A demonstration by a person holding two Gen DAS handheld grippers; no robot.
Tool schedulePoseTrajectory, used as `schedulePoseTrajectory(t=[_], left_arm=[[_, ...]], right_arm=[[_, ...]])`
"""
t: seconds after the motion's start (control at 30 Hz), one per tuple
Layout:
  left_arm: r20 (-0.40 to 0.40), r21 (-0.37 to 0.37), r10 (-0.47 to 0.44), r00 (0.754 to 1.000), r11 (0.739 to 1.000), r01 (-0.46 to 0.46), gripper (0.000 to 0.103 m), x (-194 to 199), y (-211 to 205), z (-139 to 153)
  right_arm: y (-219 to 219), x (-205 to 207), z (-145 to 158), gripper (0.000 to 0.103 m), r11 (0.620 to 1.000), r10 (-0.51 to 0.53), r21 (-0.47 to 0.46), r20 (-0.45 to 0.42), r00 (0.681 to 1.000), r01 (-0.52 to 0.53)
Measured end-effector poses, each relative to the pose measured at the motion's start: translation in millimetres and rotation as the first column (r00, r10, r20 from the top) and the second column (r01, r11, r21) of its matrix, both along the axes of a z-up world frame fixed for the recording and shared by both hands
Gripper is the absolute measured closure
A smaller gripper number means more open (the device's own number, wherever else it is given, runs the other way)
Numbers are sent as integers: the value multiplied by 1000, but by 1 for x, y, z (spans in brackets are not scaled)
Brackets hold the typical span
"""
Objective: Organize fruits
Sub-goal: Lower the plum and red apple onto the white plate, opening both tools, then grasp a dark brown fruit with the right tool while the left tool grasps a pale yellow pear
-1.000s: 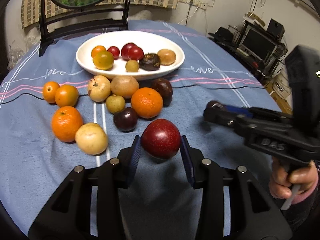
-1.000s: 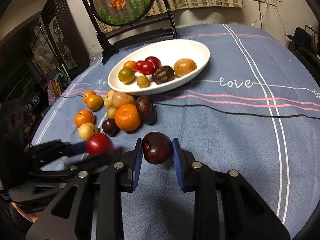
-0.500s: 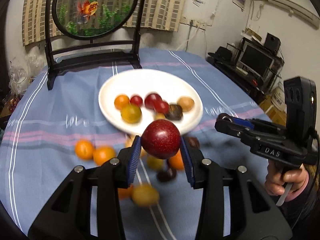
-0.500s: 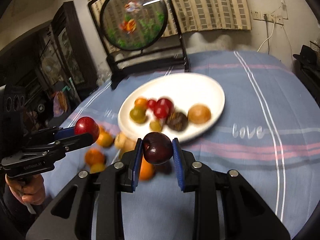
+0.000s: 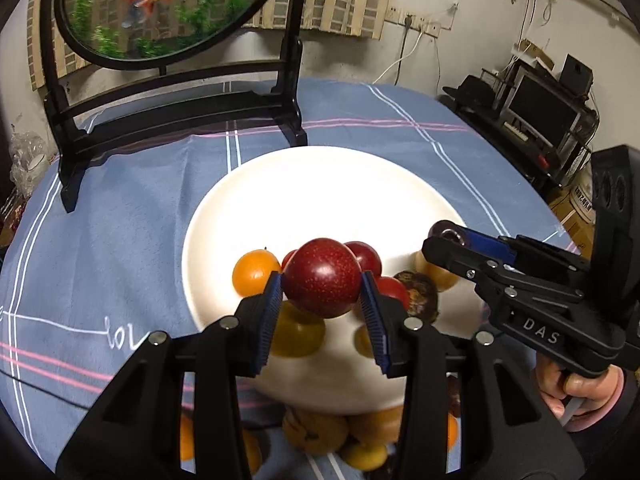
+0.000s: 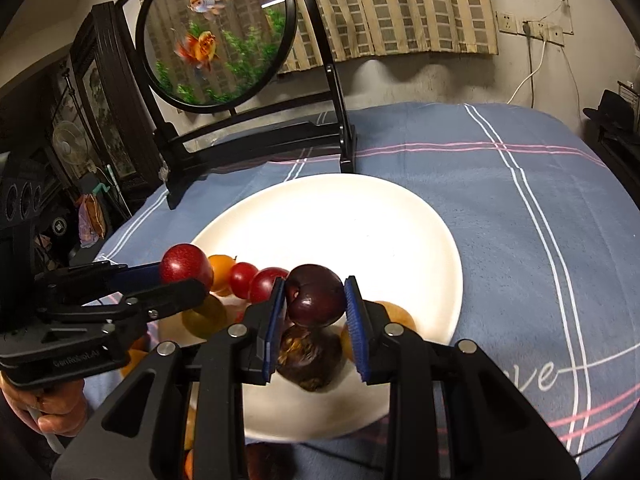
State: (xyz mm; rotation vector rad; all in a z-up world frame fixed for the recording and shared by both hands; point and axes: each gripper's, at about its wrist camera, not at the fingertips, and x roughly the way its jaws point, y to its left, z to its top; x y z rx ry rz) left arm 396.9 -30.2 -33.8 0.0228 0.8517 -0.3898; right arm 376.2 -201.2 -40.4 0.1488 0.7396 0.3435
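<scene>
Left tool (image 5: 322, 298) clamps a red plum (image 5: 322, 278), right tool (image 6: 316, 306) a dark plum (image 6: 316, 296). Both hang over the white plate (image 5: 320, 184), likely for release onto its bare part

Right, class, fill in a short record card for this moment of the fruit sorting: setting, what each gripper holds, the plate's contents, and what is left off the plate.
setting: table under a blue striped cloth, round goldfish screen at the back
left gripper: shut on a speckled red plum, held above the plate
right gripper: shut on a dark purple plum, held above the plate
white plate: small orange, red, yellow-green and dark fruits clustered at its near side, far half bare
off the plate: more fruits on the cloth by its near rim
</scene>
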Motion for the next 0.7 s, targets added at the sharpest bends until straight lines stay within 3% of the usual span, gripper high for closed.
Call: schedulePoseTrajectory(t=[0.17,0.2,0.23,0.27,0.4,0.5,0.7], left_arm=[[-10,21,13,1000,1000,-12,61,9,-4,-10],[-6,29,25,1000,999,-25,55,8,-3,-9],[10,29,39,999,999,-40,30,5,-1,-7],[33,25,55,998,998,-55,20,1,2,-3],[103,12,92,990,996,-94,18,-25,19,23],[129,-46,151,980,988,-146,7,-56,43,38],[135,-117,272,953,959,-257,7,-133,80,23]], right_arm=[[1,8,-5,72,1000,3,-13,-2,1000,-3],[2,9,-5,67,1000,5,-21,-8,1000,-5],[3,8,-5,61,999,-1,-37,-13,1000,0],[3,4,-2,53,999,-10,-44,-6,1000,9],[0,-17,19,53,1000,-4,-20,51,999,5],[-1,-37,30,53,1000,11,4,63,998,-11],[0,-85,17,53,998,51,24,21,998,-52]])
